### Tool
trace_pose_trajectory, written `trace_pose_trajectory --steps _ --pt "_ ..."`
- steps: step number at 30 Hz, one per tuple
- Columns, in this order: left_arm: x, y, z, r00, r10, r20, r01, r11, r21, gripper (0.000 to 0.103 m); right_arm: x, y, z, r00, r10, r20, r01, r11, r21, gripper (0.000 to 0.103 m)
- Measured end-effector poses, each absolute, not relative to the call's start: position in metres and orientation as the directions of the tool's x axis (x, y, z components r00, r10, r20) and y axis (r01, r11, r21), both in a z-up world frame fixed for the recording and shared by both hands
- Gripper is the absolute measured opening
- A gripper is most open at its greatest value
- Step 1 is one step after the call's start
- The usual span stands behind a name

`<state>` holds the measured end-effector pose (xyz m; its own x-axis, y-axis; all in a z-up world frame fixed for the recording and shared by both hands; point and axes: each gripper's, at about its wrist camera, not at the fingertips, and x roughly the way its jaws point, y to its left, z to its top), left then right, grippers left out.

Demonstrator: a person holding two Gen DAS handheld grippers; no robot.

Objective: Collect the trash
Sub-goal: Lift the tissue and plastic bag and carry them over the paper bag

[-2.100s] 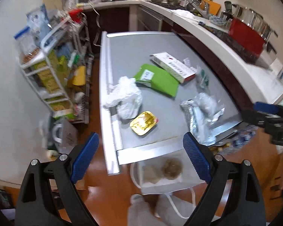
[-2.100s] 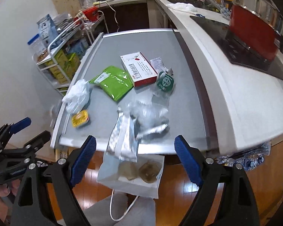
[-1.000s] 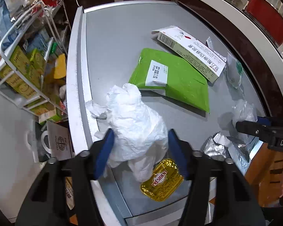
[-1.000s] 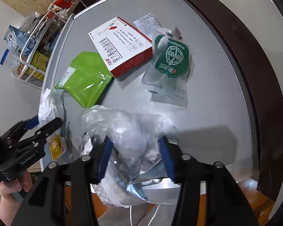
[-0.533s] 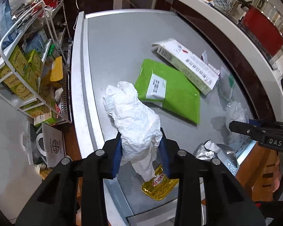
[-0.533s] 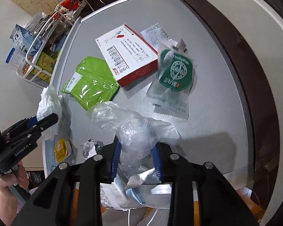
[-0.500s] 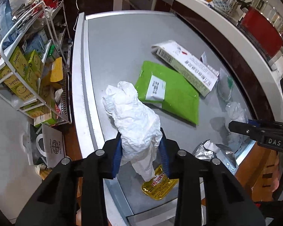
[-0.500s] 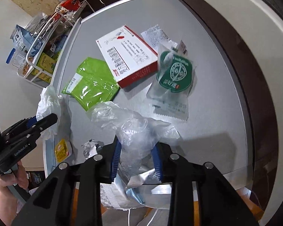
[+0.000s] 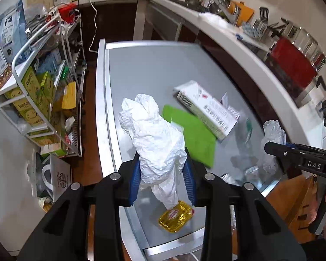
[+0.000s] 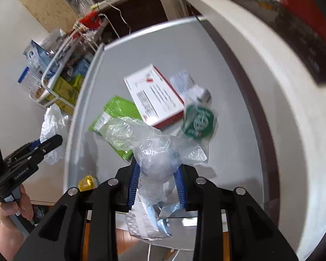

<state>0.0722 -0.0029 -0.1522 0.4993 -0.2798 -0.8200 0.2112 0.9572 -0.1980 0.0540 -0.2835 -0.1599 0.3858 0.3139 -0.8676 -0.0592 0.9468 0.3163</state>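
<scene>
Now both grippers are loaded. Left gripper (image 9: 162, 181): blue pads pressed into the crumpled white plastic bag (image 9: 155, 137), which stands up between the fingers, its lower tail hanging just over the gold foil butter tray (image 9: 176, 214) near the table's front edge. Right gripper (image 10: 156, 183): fingers pinching the clear plastic wrap (image 10: 150, 148), a silver foil pouch (image 10: 160, 215) dangling under it past the table edge.

On the grey table (image 9: 150, 71): green pouch (image 9: 193, 130) flat, partly behind the white bag in the left view; white-and-red carton (image 10: 154, 95) overlapping the pouch's far corner; green-label sachet (image 10: 197, 119) just beside the carton's near end, with a printed paper slip (image 10: 182, 81) behind it. Wire rack (image 9: 43, 82) of yellow-green boxes stands beside the table's left edge; white counter (image 10: 271, 87) runs along the right.

Against half a second ago: pads on both sides look equally closed, both bundles sit higher off the surface, and more of the kitchen behind shows in the left view. Two seconds ago both pairs of fingers were spread wide and held nothing, with bag and wrap lying on the table.
</scene>
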Motion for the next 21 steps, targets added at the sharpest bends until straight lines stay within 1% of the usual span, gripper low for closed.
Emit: trace_pose_trajectory --steps 10,17,21 --pt "0.047 -0.003 -0.086 0.625 -0.322 -0.711 0.248 0.946 -0.210 0.036 0.035 -0.289 -0.088 0.520 0.338 -0.785 -0.123 0.938 0.323 0.030" --pt "0.025 -0.006 -0.059 0.684 -0.303 -0.664 0.251 0.952 -0.175 0.036 0.010 -0.297 -0.046 0.590 0.338 -0.733 -0.158 0.939 0.306 0.030" --pt "0.010 -0.006 -0.048 0.700 -0.305 -0.646 0.248 0.952 -0.181 0.036 -0.002 -0.295 -0.030 0.610 0.339 -0.717 -0.177 0.939 0.293 0.030"
